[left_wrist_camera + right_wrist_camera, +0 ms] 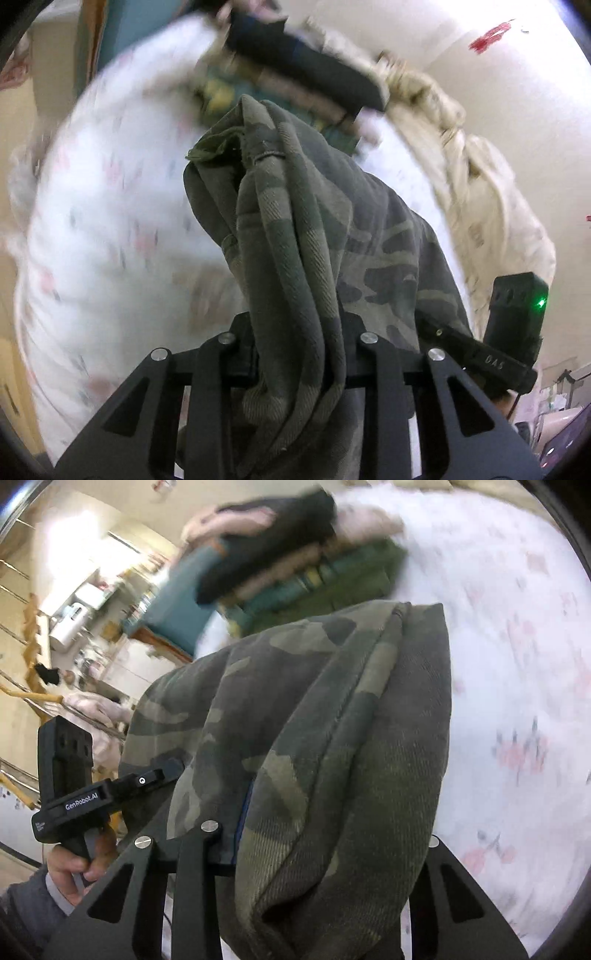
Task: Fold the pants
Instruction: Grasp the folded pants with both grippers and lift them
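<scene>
The left gripper (295,354) is clamped on a bunched fold of the camouflage pants (314,229). The right gripper (314,834) also pinches them. The pants hang above the floral bedsheet (517,664), with a stack of folded clothes (288,565) farther away.

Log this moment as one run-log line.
step: fold pants | left gripper: shut on camouflage pants | right gripper: shut on camouflage pants | background: stack of folded clothes on floral sheet
</scene>
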### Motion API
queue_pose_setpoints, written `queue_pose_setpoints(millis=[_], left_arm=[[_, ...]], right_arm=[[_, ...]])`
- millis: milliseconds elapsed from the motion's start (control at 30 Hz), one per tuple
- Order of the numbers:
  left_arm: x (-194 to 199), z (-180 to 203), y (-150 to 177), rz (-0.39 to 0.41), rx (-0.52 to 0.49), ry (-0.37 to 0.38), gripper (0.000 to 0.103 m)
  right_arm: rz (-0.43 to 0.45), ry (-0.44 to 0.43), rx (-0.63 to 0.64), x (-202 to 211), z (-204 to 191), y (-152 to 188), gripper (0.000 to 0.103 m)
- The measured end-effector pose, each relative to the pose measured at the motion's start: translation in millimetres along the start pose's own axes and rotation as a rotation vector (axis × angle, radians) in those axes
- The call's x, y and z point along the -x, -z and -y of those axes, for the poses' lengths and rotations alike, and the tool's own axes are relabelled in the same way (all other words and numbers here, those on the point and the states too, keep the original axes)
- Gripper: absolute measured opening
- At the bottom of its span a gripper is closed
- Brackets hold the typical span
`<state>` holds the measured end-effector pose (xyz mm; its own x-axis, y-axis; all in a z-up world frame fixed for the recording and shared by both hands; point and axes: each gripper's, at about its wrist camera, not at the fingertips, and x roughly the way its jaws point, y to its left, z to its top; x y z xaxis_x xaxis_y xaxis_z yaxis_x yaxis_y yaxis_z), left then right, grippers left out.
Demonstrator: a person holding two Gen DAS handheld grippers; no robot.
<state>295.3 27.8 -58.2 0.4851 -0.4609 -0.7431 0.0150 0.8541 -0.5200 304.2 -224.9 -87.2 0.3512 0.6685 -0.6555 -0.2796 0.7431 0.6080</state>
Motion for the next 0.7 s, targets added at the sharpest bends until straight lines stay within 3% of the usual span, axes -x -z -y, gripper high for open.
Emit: queue_pose_setpoints(millis=[100, 233, 300, 400, 467, 533, 567, 600, 633, 667, 700], left_arm=[[26, 20, -43, 0.080, -0.043, 0.029, 0.025], [38, 41, -130, 0.146, -0.083, 0.023, 0.025], [30, 41, -175, 0.162, -0.096, 0.021, 0.026], [3, 23, -237, 0.166, -0.063, 0.020, 0.026], [-23, 12, -268, 0.167, -0.068, -0.029, 0.028], [-55, -1, -288, 0.140, -0.046, -0.095, 0.036], [-74, -11, -294, 0.116, -0.056, -0.164, 0.044], [-89, -24, -292, 0.089, -0.034, -0.226, 0.052], [-101, -41, -287, 0.058, 0.020, -0.252, 0.053], [-111, -57, -280, 0.038, 0.074, -0.247, 0.054], [-108, -65, -277, 0.074, 0.089, -0.226, 0.064]], right_arm=[[0.082, -0.014, 0.065, 18, -22, -45, 0.036], [0.140, 0.004, 0.132, 21, -46, -139, 0.036], [0.124, 0.036, 0.160, 3, -50, -199, 0.036], [0.098, 0.071, 0.166, -27, -44, -255, 0.036], [0.087, 0.118, 0.181, -55, -40, -288, 0.037], [0.061, 0.189, 0.200, -88, -23, -307, 0.044], [0.043, 0.255, 0.200, -101, -12, -311, 0.057], [0.035, 0.330, 0.201, -111, -3, -313, 0.062], [0.042, 0.392, 0.175, -117, 18, -310, 0.065], [0.043, 0.407, 0.136, -117, 32, -307, 0.076], [0.058, 0.386, 0.085, -112, 46, -302, 0.081]])
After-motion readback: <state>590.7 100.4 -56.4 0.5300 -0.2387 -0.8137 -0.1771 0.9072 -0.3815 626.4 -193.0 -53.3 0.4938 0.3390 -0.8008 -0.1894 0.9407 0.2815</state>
